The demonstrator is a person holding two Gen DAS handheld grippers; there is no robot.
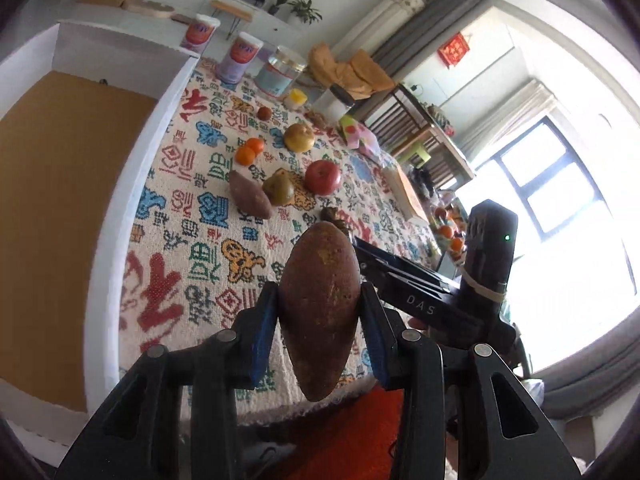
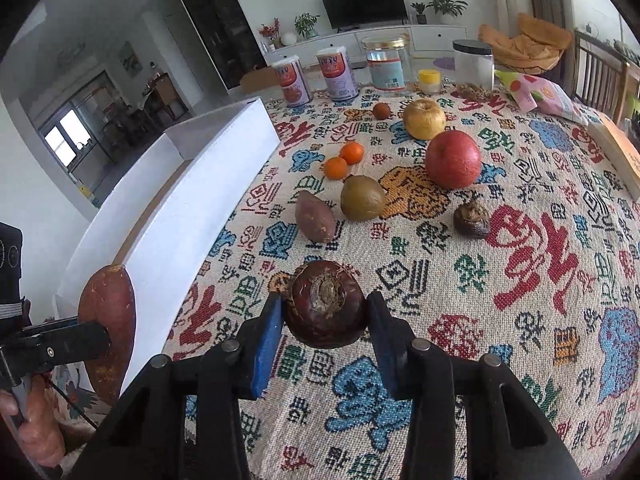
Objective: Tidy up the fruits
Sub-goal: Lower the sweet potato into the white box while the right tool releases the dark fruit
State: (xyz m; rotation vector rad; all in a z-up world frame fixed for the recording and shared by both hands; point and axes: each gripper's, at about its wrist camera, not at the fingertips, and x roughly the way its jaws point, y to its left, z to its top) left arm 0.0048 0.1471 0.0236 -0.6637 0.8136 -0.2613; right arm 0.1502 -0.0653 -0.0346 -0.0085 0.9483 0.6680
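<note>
My left gripper [image 1: 320, 300] is shut on a reddish-brown sweet potato [image 1: 320, 312] and holds it upright above the near table edge. From the right wrist it shows by the near corner of the white box [image 2: 180, 208]. My right gripper [image 2: 326, 304] is shut on a dark round bulb [image 2: 326, 308], just above the patterned cloth [image 2: 520, 280]. On the cloth lie a second sweet potato [image 2: 315, 216], a greenish pear [image 2: 362, 198], a red apple [image 2: 453, 159], a yellow apple [image 2: 424, 119], two tangerines [image 2: 344, 160], a small brown fruit [image 2: 381, 111] and another dark bulb [image 2: 471, 220].
The white box has a brown floor [image 1: 72, 220] and runs along the table's left side. Two cans [image 2: 314, 78], two jars [image 2: 430, 64], a small yellow-lidded cup [image 2: 429, 80] and a snack bag [image 2: 540, 94] line the far edge. A wooden chair [image 2: 600, 76] stands at the far right.
</note>
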